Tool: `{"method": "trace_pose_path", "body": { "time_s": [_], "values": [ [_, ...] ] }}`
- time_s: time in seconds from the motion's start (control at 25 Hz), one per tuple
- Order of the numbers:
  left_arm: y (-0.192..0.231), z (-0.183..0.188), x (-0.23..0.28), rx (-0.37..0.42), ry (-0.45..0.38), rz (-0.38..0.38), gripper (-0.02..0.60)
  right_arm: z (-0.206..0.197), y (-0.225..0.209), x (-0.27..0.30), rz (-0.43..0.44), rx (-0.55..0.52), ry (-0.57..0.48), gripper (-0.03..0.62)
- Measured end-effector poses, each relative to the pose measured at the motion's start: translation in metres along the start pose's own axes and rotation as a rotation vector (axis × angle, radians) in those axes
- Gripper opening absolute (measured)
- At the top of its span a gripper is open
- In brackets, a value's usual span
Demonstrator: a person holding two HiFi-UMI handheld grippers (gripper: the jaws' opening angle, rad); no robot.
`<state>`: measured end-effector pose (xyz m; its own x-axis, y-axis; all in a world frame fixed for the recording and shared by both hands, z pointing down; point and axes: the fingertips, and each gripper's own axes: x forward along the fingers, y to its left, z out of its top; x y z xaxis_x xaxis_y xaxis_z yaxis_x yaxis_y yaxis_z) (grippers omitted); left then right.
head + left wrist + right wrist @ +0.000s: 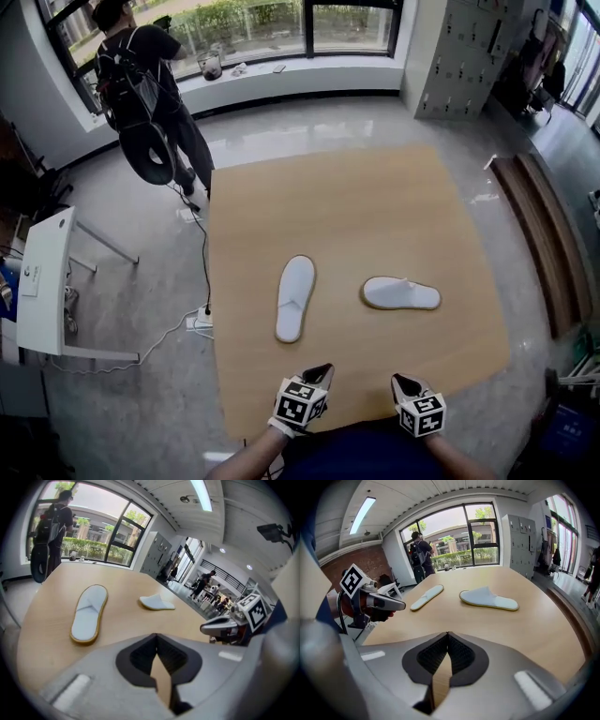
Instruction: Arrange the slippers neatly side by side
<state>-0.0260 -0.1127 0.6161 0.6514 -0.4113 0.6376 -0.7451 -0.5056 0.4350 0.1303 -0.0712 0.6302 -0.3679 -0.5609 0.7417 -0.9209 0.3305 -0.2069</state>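
Our left gripper [321, 371] and right gripper [402, 380] both have jaws pressed together on nothing, hovering over the near edge of the light wooden table [356, 211]. We judge this a pre-reach pose. The white flat slipper with yellow sole rim [295, 297] lies lengthwise. The second white slipper [401, 293] lies crosswise, well apart to its right, so it needs turning.

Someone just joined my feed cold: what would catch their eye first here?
Two white slippers on the wooden table, apart and at right angles: the left slipper points away, the right slipper lies crosswise. The left gripper and right gripper hover shut and empty over the near edge.
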Motion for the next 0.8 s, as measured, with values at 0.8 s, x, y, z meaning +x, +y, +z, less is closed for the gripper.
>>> {"method": "trace_pose_path", "body": {
  "time_s": [0.8],
  "values": [
    [0.102, 0.073, -0.009, 0.338, -0.038, 0.358, 0.016, 0.131, -0.088, 0.055, -0.025, -0.416, -0.16, 0.011]
  ]
}}
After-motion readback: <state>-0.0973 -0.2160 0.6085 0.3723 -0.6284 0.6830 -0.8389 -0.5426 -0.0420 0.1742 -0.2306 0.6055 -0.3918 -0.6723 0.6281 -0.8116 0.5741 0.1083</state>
